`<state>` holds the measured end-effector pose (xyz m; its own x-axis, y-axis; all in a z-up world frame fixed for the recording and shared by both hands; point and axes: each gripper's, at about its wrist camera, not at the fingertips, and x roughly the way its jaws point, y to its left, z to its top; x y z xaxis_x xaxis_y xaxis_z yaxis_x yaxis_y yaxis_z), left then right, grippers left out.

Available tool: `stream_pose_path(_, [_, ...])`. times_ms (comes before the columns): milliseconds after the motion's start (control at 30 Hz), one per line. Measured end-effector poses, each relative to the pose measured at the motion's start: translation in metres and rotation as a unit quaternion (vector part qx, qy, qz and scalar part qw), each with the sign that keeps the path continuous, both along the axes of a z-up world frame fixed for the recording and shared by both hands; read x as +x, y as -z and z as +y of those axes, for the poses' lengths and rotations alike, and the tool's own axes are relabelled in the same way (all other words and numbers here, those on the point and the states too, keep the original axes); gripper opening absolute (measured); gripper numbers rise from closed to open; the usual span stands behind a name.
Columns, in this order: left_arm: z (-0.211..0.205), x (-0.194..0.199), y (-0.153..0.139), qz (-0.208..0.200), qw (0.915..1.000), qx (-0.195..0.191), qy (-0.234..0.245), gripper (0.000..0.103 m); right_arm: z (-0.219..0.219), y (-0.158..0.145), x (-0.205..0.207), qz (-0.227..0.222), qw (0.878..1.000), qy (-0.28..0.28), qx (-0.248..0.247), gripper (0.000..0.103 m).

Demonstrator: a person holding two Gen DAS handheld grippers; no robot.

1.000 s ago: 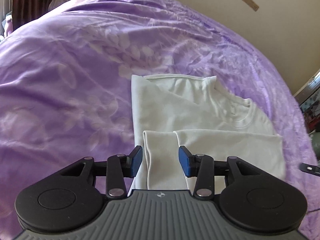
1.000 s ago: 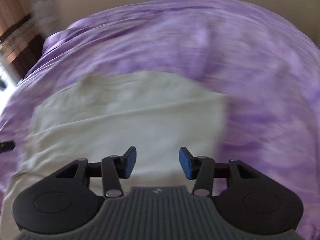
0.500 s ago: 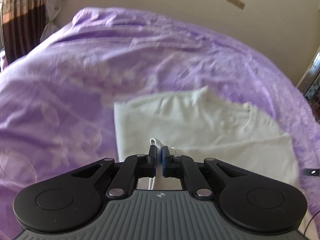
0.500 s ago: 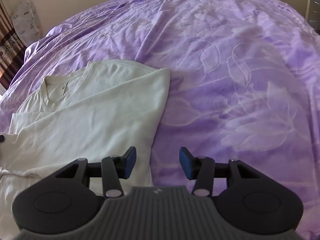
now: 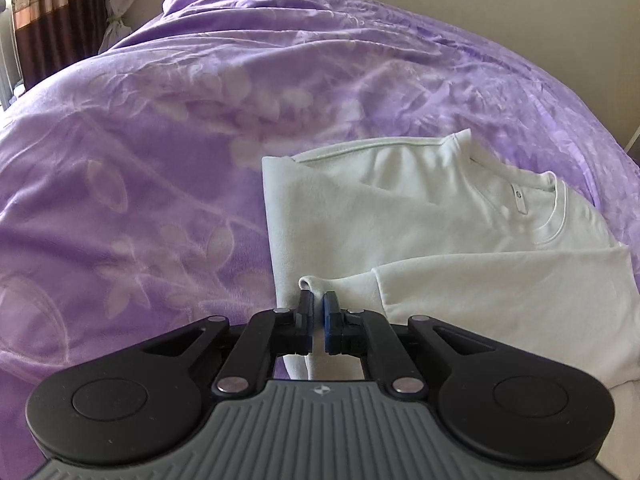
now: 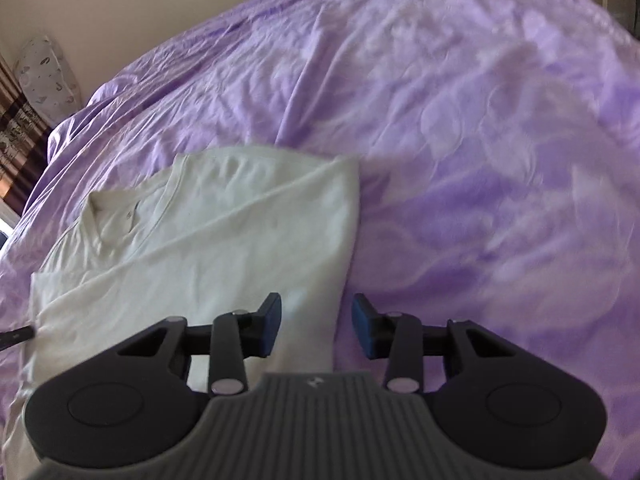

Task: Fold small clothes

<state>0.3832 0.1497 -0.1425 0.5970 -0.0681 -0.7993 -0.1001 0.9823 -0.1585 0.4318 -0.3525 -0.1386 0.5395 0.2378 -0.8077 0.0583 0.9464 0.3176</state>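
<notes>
The shirt (image 5: 420,236) lies on the bed (image 5: 160,160), sides already folded in; my left tongs (image 5: 316,312) pinch its edge, my right tongs (image 6: 316,320) wait wide open; the crosswise fold is left

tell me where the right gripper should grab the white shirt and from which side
Probably the white shirt at its right folded edge, near the bottom, where that edge already runs between the open fingers of the right gripper. Come in low from the near side, since the left gripper pinches the opposite edge at about the same level.

Left hand-held gripper (image 5: 316,314) pinching fold of white shirt (image 5: 440,240) on purple bedspread (image 5: 160,160).
</notes>
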Motion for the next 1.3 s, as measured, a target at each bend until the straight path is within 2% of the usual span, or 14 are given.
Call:
stream_pose_path(67, [0.000,0.001,0.002,0.005,1.0000,0.003,0.002,0.004,0.004,-0.001,-0.012,0.007,1.000,-0.014,0.004,0.036])
stream_pose_path(133, [-0.001,0.003,0.004,0.010,0.9999,0.008,0.003,0.005,0.011,0.003,-0.023,0.025,0.999,-0.030,-0.028,0.034])
stream_pose_path(200, [-0.004,0.002,0.006,0.013,0.9998,0.016,0.004,0.005,0.013,0.017,-0.030,0.056,0.995,-0.040,-0.066,0.027])
stream_pose_path(300, [-0.007,0.001,0.003,0.016,0.9993,0.033,0.009,0.008,0.002,0.032,-0.042,0.068,0.994,-0.048,-0.077,0.024])
stream_pose_path(433, [-0.008,-0.008,-0.013,0.035,0.9980,0.050,0.018,0.010,0.001,0.017,-0.050,0.063,0.993,-0.039,-0.094,0.024])
stream_pose_path(633, [-0.004,-0.045,-0.047,0.033,0.9963,0.061,0.052,0.010,0.005,-0.014,-0.067,0.040,0.992,-0.057,-0.102,0.025])
stream_pose_path(800, [-0.001,-0.081,-0.103,0.007,0.9953,0.071,0.065,0.010,0.004,-0.059,-0.091,0.007,0.992,-0.075,-0.098,0.025])
stream_pose_path(933, [-0.008,-0.118,-0.159,-0.026,0.9914,0.097,0.083,0.010,0.001,-0.116,-0.123,-0.045,0.989,-0.093,-0.107,0.025])
stream_pose_path(1033, [-0.022,-0.150,-0.198,-0.051,0.9856,0.114,0.114,0.010,0.000,-0.158,-0.150,-0.075,0.984,-0.111,-0.119,0.028])
stream_pose_path(1100, [-0.034,-0.172,-0.218,-0.064,0.9803,0.124,0.139,0.013,0.000,-0.184,-0.170,-0.089,0.978,-0.134,-0.132,0.033])
stream_pose_path(1200, [-0.055,-0.203,-0.240,-0.073,0.9700,0.143,0.182,0.015,-0.001,-0.220,-0.202,-0.111,0.970,-0.153,-0.152,0.033])
stream_pose_path(1300, [-0.077,-0.234,-0.251,-0.074,0.9535,0.176,0.233,0.018,0.001,-0.249,-0.235,-0.122,0.963,-0.173,-0.169,0.037])
